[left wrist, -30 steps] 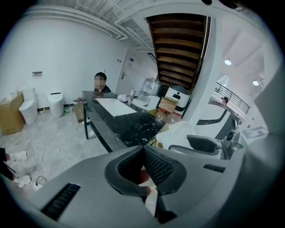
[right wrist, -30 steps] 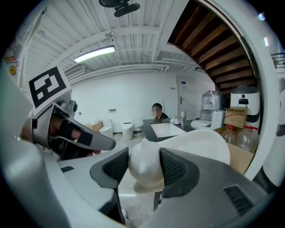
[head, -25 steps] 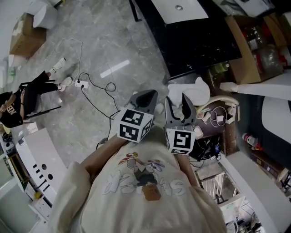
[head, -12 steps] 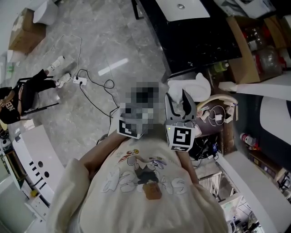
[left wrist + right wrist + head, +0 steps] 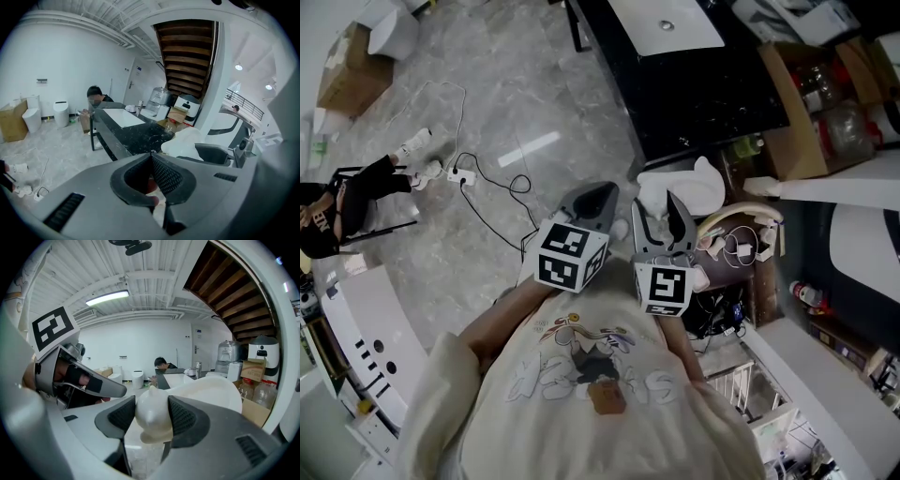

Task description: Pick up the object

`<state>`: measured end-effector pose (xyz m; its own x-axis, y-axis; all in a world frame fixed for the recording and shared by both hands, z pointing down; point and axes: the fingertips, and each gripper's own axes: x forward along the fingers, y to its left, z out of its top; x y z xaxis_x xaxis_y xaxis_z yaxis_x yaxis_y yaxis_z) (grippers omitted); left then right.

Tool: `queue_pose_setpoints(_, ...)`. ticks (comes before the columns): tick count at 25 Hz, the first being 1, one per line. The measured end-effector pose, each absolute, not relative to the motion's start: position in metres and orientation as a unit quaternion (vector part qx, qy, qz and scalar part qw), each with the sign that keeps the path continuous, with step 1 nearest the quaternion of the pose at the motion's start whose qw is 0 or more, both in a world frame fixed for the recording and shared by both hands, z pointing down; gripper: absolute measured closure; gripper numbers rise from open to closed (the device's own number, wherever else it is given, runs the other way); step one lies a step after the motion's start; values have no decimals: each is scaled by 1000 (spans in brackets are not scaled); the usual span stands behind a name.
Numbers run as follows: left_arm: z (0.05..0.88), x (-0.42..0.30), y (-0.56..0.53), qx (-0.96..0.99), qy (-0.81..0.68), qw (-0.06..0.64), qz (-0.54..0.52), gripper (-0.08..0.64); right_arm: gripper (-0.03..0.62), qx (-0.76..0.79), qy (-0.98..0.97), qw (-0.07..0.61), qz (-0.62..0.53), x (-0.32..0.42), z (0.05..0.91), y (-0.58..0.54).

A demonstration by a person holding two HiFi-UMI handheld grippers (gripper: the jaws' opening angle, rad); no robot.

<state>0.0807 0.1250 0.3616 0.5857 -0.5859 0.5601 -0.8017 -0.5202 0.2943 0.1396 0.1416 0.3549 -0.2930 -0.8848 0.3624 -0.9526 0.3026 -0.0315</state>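
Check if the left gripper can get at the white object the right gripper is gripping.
Probably yes. The left gripper sits just beside the right gripper, with nothing between it and the white object. Its jaws are together, though, so they'd need opening, and the right jaws clamp part of it.

I hold both grippers side by side, close in front of my cream sweatshirt (image 5: pixel 581 412). My left gripper (image 5: pixel 589 201) points out over the grey floor (image 5: pixel 534 84). My right gripper (image 5: pixel 661 223) reaches the near edge of a white lump (image 5: pixel 680 187). A black counter (image 5: pixel 712 94) lies far beyond, and a power strip (image 5: pixel 461 175) lies on the floor to the left.
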Motion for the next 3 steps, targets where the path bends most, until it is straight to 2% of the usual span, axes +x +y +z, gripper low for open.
queue_pose_setpoints(3, 360, 82, 127, 849, -409, 270, 197, 547, 362, 578, -795, 137, 119, 140, 354, 144)
